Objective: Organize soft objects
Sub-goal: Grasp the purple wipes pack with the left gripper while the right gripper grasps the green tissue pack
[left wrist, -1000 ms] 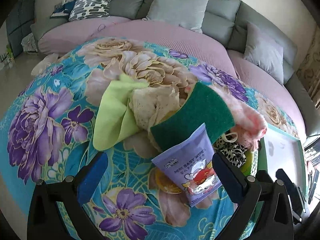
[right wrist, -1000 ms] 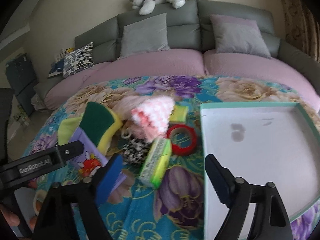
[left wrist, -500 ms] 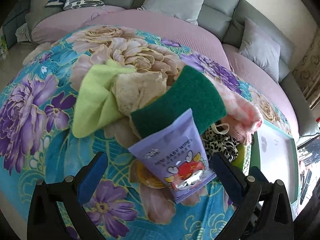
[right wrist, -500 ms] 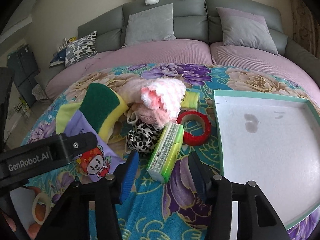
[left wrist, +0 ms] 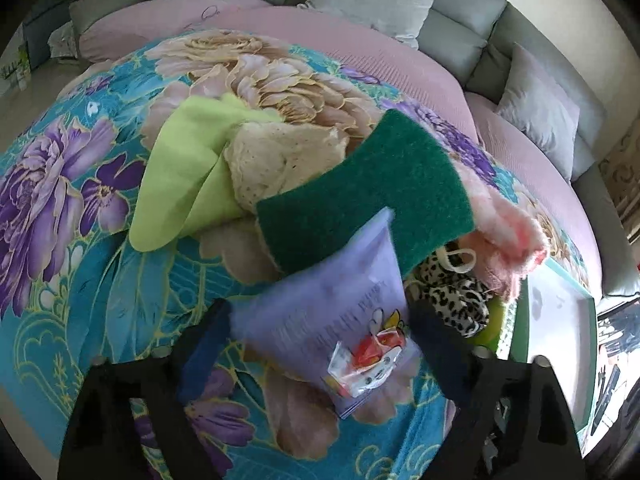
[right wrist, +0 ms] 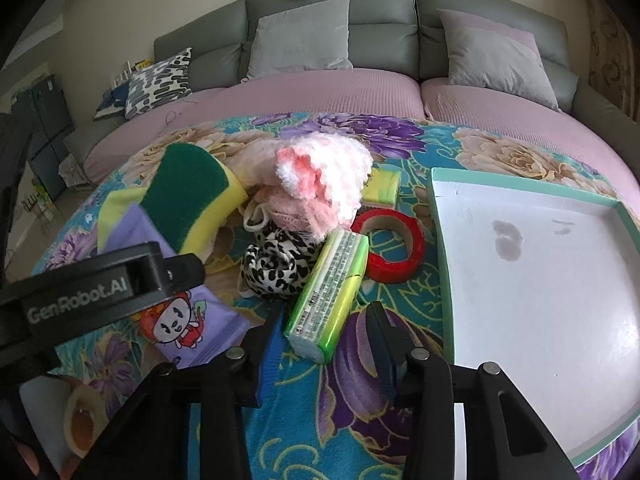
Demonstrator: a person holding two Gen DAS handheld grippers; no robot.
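Green tissue pack (right wrist: 332, 292) between the right gripper's (right wrist: 326, 344) narrowing, still-apart jaws, near end foremost

Floral teal cloth (right wrist: 400, 148) covers the surface, purple and beige blooms throughout. On it at right: white tray with green rim (right wrist: 440, 248); beside that, red tape roll (right wrist: 390, 240), green tissue pack (right wrist: 332, 292), leopard-print fabric (right wrist: 272, 266), purple wipes pouch (left wrist: 340, 328). At left: lime cloth (left wrist: 180, 176).

Floral teal cloth (right wrist: 304, 432); green-and-yellow sponge (right wrist: 188, 200); purple wipes pack (left wrist: 336, 320); leopard-print fabric (right wrist: 276, 264); red tape (right wrist: 390, 248); pink knit (right wrist: 320, 184).
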